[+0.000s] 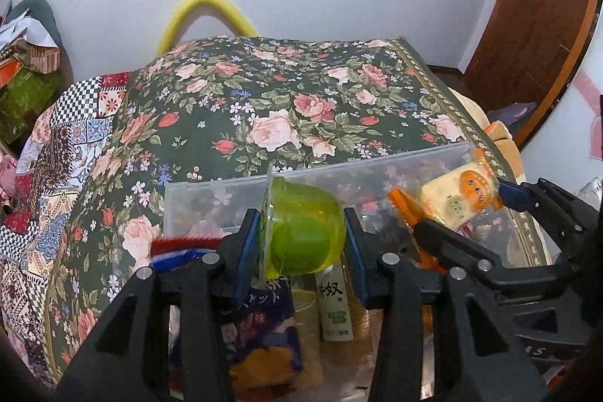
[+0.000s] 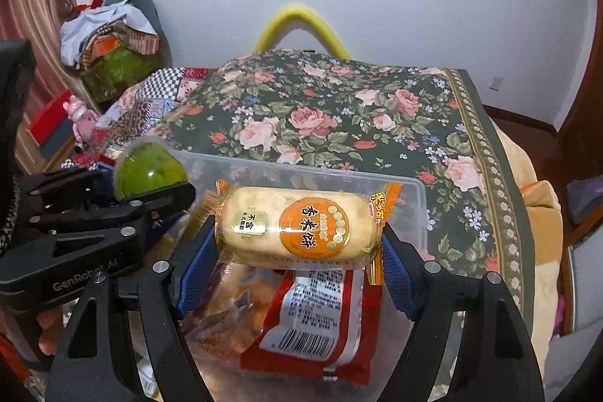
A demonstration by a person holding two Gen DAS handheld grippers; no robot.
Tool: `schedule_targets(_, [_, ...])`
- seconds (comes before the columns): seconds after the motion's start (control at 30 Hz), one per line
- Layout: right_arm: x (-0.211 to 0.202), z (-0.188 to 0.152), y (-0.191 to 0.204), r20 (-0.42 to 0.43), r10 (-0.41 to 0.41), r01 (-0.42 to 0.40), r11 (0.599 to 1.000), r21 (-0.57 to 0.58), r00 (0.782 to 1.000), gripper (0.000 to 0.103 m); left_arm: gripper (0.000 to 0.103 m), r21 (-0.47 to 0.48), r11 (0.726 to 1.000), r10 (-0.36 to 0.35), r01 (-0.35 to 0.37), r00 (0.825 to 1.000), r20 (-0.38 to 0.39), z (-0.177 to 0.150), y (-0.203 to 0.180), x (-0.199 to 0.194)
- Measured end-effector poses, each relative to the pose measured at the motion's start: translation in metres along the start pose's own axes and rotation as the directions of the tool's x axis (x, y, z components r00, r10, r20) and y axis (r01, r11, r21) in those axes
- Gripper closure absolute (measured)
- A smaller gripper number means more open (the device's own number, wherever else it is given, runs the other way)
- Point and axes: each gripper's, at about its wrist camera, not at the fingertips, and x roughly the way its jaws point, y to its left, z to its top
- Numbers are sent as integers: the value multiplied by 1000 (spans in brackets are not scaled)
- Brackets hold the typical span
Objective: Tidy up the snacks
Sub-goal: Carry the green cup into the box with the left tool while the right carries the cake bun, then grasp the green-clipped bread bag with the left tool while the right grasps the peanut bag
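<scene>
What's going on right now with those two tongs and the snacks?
Left tongs shut on green jelly cup. Right tongs shut on rice cracker pack. Both over clear box, snacks already inside. Nothing blocking.

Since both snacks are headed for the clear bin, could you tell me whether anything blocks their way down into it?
No lid or barrier shows. The clear bin is open-topped beneath the green jelly cup and rice cracker pack, though snack packets already lie inside.

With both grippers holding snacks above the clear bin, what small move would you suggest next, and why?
Probably lower the left gripper slightly and release the green jelly cup into the clear bin: the cup is clamped over packets already inside, while the right gripper holds the rice cracker pack alongside.
</scene>
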Motion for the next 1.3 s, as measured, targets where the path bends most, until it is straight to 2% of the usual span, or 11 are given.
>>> schedule_targets(0.33, [4,0,-4,-25,-23,23,1000,-11,999,22,58,0,1000,2,-2,1000,-13,-4,0,-2])
schedule_targets(0.5, [-7,0,-4,-5,-30,30,1000,-2,1000,18,44,-22,1000,-5,5,1000,6,-6,3,-17])
schedule_targets(0.67, [-26,-1,3,24,-36,36,999,-25,999,15,41,-42,999,-28,30,999,39,-8,5,-43])
schedule_targets(0.83, [-50,-7,14,59,-43,47,997,-54,997,15,39,-13,999,-41,42,995,86,-14,0,-80])
schedule_targets(1.03, [-77,-22,25,79,-27,33,997,-68,996,13,32,1,998,-54,55,988,143,-31,-1,-126])
schedule_targets(1.2, [-92,-42,36,79,-13,19,997,-72,997,11,18,-9,999,-41,43,986,165,-56,8,-151])
schedule_targets(1.3, [-93,-54,42,63,-1,5,998,-65,998,11,16,-16,1000,-22,24,988,151,-71,14,-154])
